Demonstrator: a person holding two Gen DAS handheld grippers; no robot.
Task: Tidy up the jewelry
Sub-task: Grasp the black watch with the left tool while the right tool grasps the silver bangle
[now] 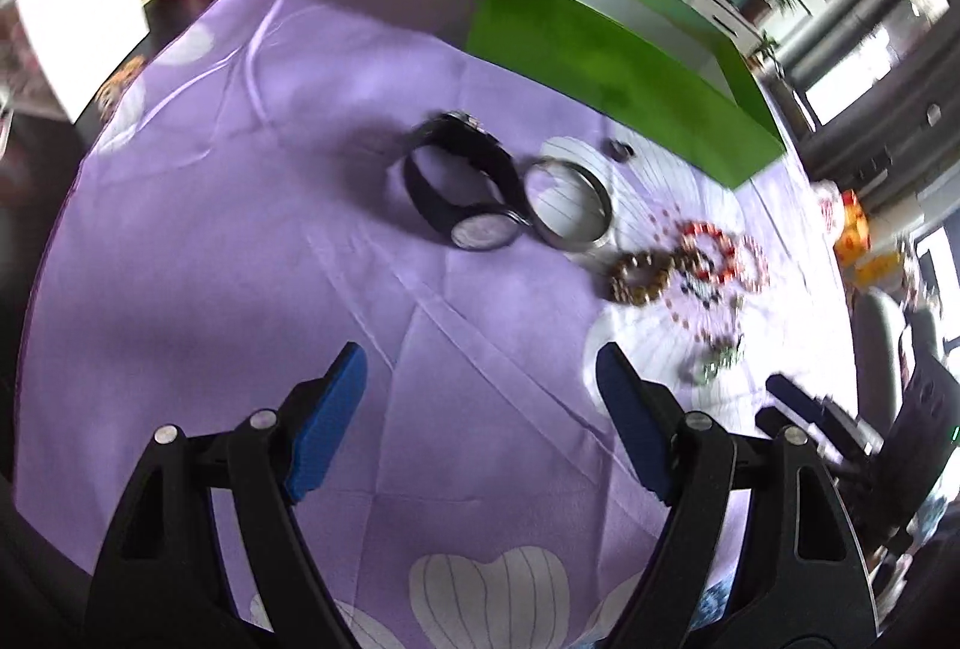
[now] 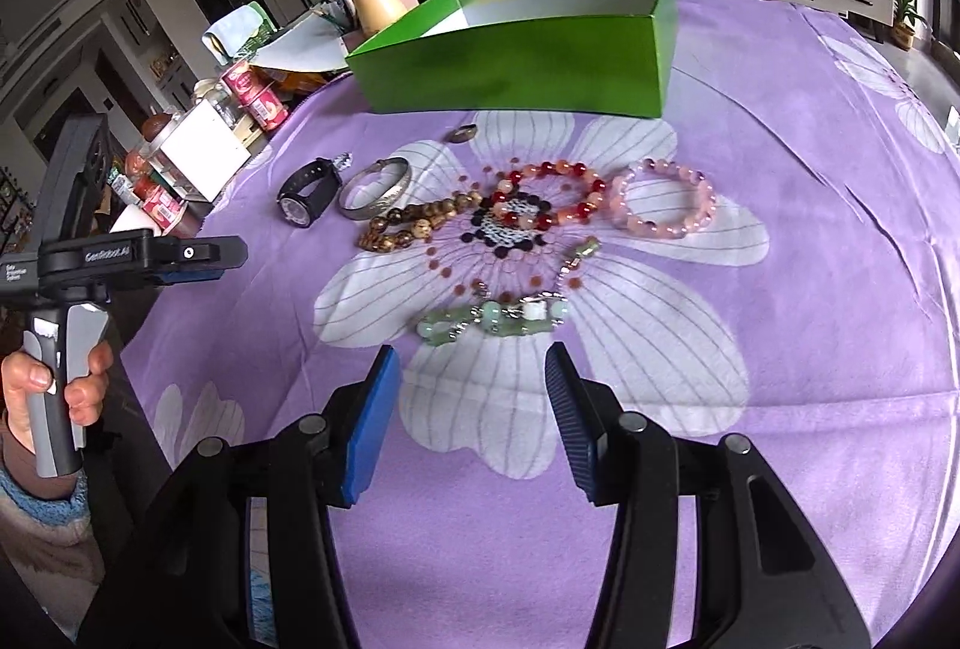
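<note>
Jewelry lies on a purple flowered cloth point(image 2: 780, 349). From left to right it is a black watch point(image 2: 309, 196), a silver bangle point(image 2: 375, 196), a brown bead bracelet point(image 2: 414, 226), a red bead bracelet point(image 2: 555, 196) and a pink bead bracelet point(image 2: 663, 202). A small ring point(image 2: 463, 132) sits before the open green box point(image 2: 516, 60). A pale green jade bracelet point(image 2: 498, 319) lies just ahead of my right gripper point(image 2: 472, 352), which is open and empty. My left gripper point(image 1: 480, 355) is open above bare cloth, short of the watch point(image 1: 468, 193) and bangle point(image 1: 570, 205).
Pink cans point(image 2: 264, 99), jars and a white box point(image 2: 204, 150) crowd the table's left edge beyond the cloth. A wooden grinder point(image 2: 375, 3) stands behind the green box. A hand point(image 2: 36, 391) holds the left gripper's handle at the left. Bare cloth lies on the right.
</note>
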